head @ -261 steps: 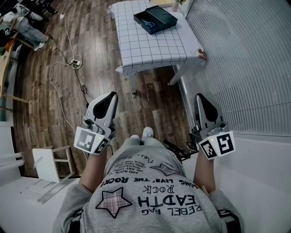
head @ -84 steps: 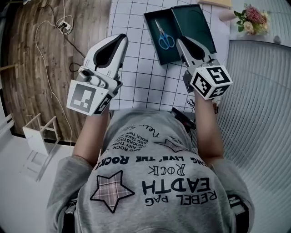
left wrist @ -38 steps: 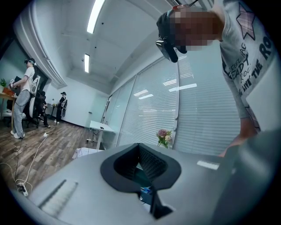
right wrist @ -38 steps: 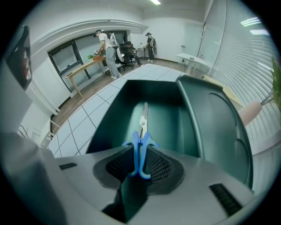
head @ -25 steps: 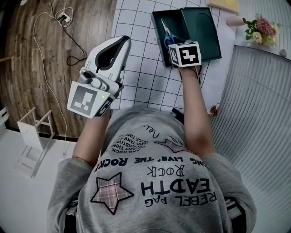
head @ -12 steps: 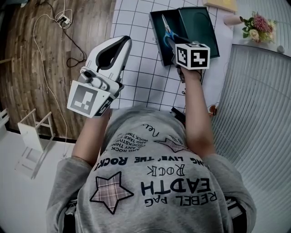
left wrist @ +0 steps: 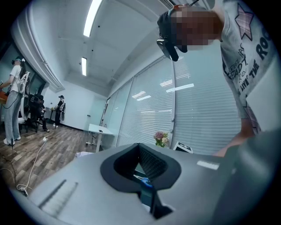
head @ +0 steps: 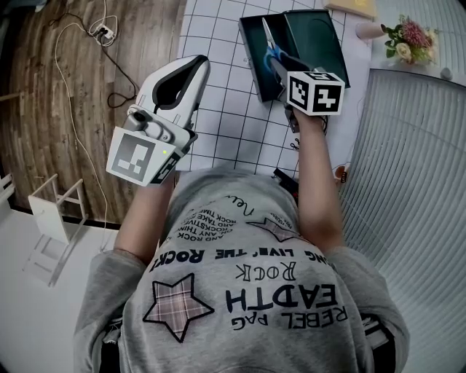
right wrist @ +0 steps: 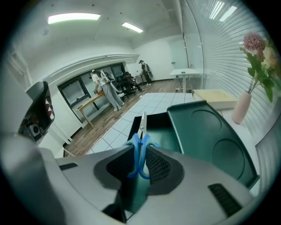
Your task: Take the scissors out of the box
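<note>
The scissors [head: 269, 40] have blue handles and steel blades. My right gripper [head: 280, 64] is shut on the handles and holds them just above the dark green box [head: 320, 44], blades pointing away from me. In the right gripper view the scissors [right wrist: 139, 147] stand between the pads, over the box's tray [right wrist: 158, 125], with the open lid [right wrist: 206, 136] to the right. My left gripper [head: 195, 65] hangs shut and empty over the table's left side, level, well apart from the box. Its joined jaw tips [left wrist: 141, 149] fill the left gripper view.
The box lies at the far end of a table with a white checked cloth [head: 226, 116]. A pink vase of flowers [head: 404, 35] and a pale wooden board [head: 354, 7] stand beyond it. Wood floor with a cable [head: 69, 51] lies left; window blinds [head: 415, 160] run along the right.
My right gripper has risen and tilted with the scissors, lifting them off the box's tray. The left gripper has stayed where it was.
</note>
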{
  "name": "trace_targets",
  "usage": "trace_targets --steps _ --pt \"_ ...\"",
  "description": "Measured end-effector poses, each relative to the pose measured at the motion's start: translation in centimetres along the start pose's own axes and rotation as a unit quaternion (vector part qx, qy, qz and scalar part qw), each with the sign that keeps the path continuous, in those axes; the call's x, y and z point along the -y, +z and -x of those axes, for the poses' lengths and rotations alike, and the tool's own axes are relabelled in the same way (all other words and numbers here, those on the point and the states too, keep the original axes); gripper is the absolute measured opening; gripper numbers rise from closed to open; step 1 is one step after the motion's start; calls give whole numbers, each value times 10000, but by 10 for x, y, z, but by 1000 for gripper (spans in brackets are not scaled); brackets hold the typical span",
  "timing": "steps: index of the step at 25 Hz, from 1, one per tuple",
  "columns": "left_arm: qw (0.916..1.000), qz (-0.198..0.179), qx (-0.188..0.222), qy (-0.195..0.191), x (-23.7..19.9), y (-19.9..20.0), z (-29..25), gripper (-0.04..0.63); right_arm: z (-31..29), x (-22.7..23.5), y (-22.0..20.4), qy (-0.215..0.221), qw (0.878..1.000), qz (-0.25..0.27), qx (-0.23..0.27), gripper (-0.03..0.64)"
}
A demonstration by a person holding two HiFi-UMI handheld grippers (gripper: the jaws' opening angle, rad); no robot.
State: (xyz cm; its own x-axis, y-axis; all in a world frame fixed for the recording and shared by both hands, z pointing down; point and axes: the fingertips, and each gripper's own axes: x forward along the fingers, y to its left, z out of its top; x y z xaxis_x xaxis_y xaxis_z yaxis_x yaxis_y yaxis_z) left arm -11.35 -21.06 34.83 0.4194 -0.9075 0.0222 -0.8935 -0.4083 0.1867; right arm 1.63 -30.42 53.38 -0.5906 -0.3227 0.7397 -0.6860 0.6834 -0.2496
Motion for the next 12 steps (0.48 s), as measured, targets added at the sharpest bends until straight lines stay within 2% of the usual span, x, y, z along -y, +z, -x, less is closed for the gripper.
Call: trace_targets --steps 12 --pt "9999 -124 102 5 14 13 8 3 34 -16 18 153 9988 319 347 95"
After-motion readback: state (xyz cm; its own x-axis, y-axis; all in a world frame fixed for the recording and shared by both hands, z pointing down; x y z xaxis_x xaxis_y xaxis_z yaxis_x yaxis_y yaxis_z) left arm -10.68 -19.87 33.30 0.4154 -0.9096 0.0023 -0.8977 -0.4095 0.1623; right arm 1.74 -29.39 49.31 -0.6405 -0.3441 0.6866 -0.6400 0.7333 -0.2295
